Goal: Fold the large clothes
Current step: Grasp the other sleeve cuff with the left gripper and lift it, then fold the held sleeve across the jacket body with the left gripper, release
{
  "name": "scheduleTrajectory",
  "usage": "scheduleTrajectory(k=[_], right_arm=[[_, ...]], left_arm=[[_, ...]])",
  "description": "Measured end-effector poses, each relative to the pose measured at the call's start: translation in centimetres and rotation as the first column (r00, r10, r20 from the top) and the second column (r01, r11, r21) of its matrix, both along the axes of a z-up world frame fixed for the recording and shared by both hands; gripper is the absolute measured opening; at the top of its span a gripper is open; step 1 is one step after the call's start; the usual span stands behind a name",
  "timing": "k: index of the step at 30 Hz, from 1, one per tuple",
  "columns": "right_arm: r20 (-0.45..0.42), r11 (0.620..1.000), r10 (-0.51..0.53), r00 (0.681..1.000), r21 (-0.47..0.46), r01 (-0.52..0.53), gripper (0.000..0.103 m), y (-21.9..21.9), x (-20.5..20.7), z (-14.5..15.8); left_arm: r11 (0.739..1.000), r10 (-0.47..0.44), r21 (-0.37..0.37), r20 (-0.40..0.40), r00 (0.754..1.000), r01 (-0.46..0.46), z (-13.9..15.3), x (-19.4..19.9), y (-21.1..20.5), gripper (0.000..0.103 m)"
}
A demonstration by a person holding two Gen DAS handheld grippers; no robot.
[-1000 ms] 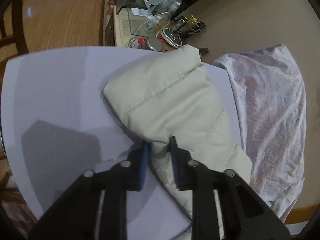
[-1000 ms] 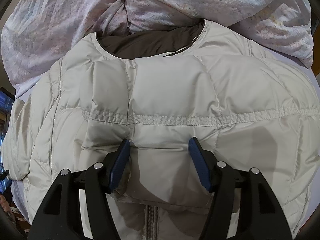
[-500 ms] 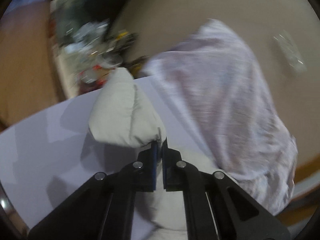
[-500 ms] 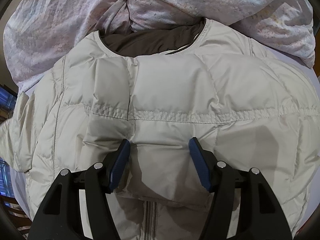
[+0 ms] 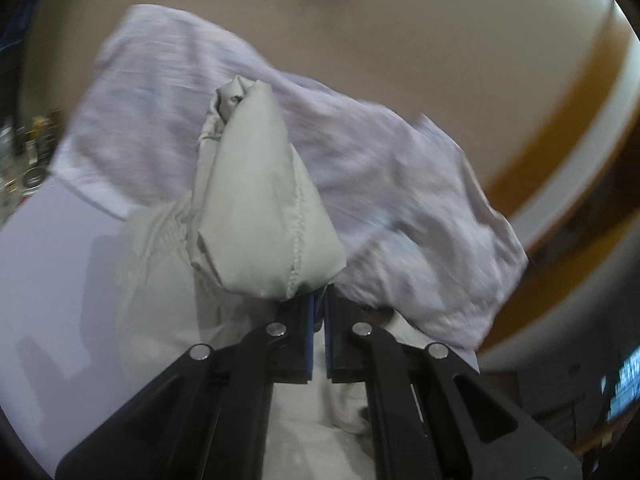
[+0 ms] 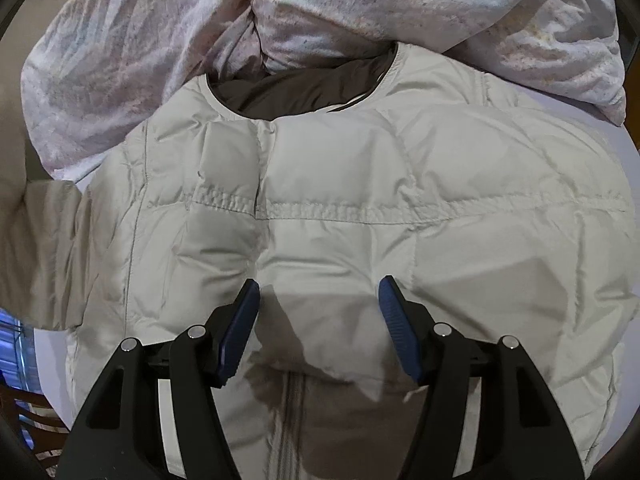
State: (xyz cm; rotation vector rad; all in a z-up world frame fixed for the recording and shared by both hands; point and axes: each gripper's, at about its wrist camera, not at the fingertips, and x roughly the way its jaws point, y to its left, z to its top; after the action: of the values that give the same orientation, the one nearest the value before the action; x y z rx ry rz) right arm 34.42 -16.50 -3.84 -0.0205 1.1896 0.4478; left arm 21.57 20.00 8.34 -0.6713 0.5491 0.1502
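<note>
I see a pale lavender desk [image 5: 48,280] under warm, dim light, with a beige wall [image 5: 360,32] behind it. A crumpled pinkish-white bedsheet [image 6: 132,52] lies heaped at the far edge. Blurred clutter [image 5: 24,168] sits at far left, dark wooden chair slats [image 6: 28,420] low down.

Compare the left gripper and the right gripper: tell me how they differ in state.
The left gripper is shut, its blue pads pinching the sleeve of the cream quilted puffer jacket; the right gripper is open and holds nothing. The left gripper carries the sleeve raised off the jacket; the right gripper hangs over the jacket's flat front. Both have black frames and blue pads.
</note>
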Motion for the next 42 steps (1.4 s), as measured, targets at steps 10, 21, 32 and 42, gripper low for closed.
scheduleTrajectory(k=[10,21,32,42], right_arm=[[0.014,0.999,-0.036,0.999,0.018,0.036,0.064,-3.7,0.6,0.8],[0.024,0.999,-0.044,0.999,0.03,0.044,0.064,-5.5,0.8,1.1],[0.054,0.996,-0.085,0.995,0.032,0.084,0.064,-8.1,0.8,1.7],[0.117,0.986,-0.125,0.985,0.127,0.11,0.064,-9.5,1.8,5.5]], left_arm=[[0.979,-0.202,-0.027,-0.109,0.973,0.201,-4.2,5.7,-9.3,0.004],[0.964,-0.263,-0.023,-0.223,0.939,0.264,-8.3,7.2,-13.7,0.004],[0.933,-0.345,-0.017,-0.336,0.876,0.361,-12.1,7.5,-18.2,0.004],[0.921,-0.368,-0.023,-0.385,0.846,0.39,-13.2,4.8,-17.6,0.056]])
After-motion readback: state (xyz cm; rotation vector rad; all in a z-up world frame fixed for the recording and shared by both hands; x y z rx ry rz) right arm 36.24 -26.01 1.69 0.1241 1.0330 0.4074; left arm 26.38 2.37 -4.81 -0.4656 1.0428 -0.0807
